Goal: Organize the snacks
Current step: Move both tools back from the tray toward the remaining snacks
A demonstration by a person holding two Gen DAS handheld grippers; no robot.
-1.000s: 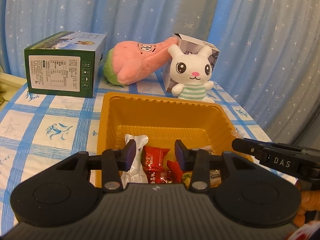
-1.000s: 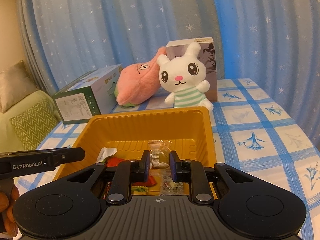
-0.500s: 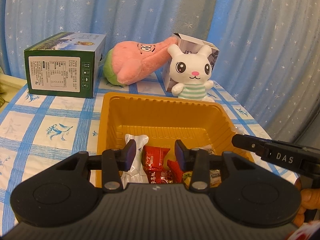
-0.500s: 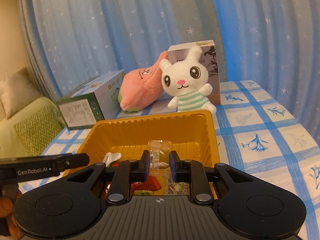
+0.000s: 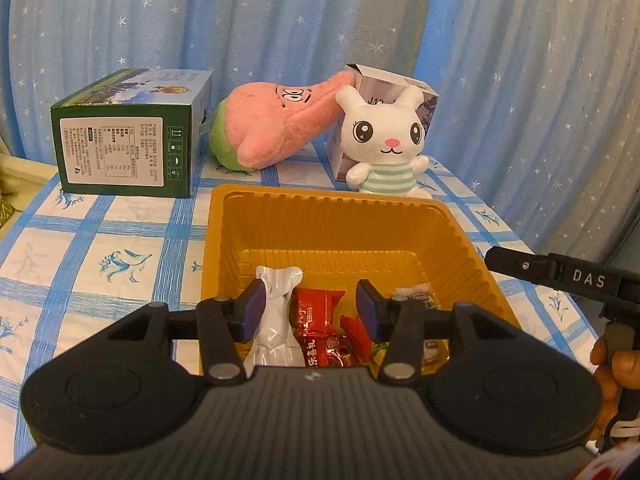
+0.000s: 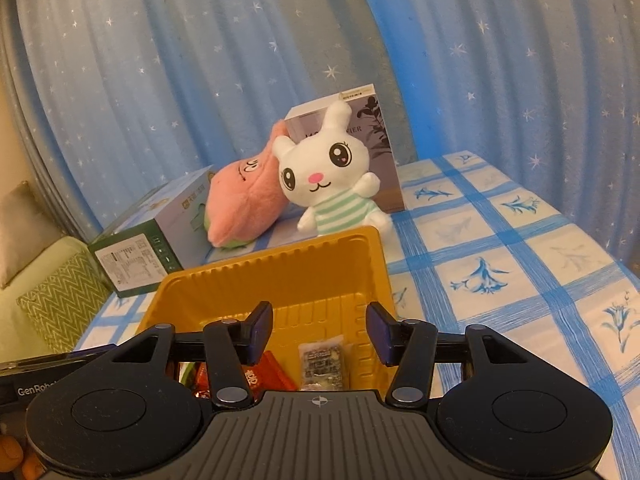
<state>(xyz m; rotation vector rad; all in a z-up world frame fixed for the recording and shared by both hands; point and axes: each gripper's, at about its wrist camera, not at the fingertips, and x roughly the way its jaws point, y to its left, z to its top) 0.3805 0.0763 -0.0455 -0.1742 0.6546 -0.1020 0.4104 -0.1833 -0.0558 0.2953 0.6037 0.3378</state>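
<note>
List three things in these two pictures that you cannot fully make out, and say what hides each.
- Snacks in the tray, left view: near ends hidden by the left gripper.
- Grey box, right view: front covered by the rabbit toy.
- Green box label: print too small.

The near end of the yellow tray vanishes behind the left gripper's body, which cuts off the lower parts of a white packet and a red packet inside. Small print on the green box is too fine to read. The grey carton stands half hidden behind the white rabbit toy. A person's fingers are clipped by the frame's right edge.
</note>
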